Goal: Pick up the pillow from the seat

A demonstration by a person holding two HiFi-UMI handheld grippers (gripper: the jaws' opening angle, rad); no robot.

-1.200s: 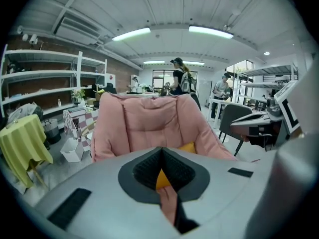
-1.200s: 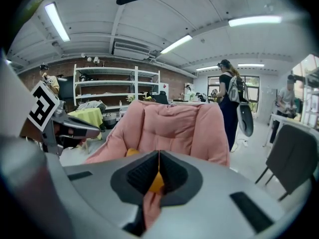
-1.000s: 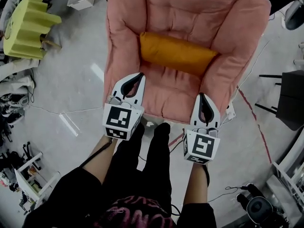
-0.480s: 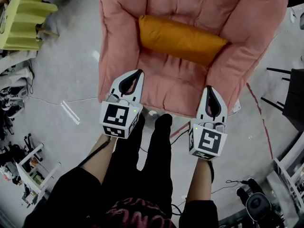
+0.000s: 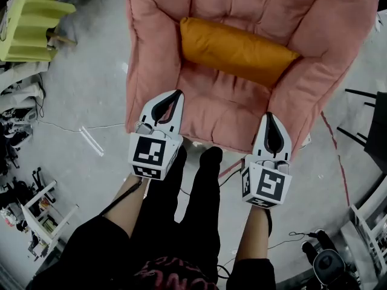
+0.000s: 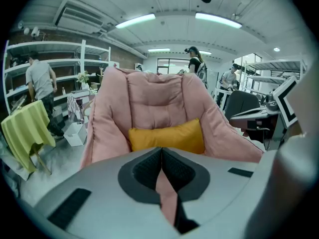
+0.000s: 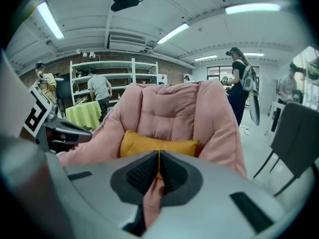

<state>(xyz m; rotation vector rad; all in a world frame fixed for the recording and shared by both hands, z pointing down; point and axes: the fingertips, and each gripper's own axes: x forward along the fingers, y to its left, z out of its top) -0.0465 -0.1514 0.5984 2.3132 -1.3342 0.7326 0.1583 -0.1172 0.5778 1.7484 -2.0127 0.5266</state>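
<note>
Now, armchair (image 5: 211, 113): pink, fills more of the head view than a second ago.
Pillow (image 5: 236, 50): orange, lying across the seat back, well beyond both claws, untouched.
Left claw (image 5: 176, 93): jaws together, empty, as before.
Right claw (image 5: 268, 116): jaws together, empty, as before.

Head view looking steeply down, gripper views forward (low), sharing armchair (image 5: 148, 53)

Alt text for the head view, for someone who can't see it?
An orange pillow lies untouched on the seat of a pink armchair, against its backrest. Nearer the camera, the left gripper and right gripper, both shut and empty, point toward the seat's front edge.
</note>
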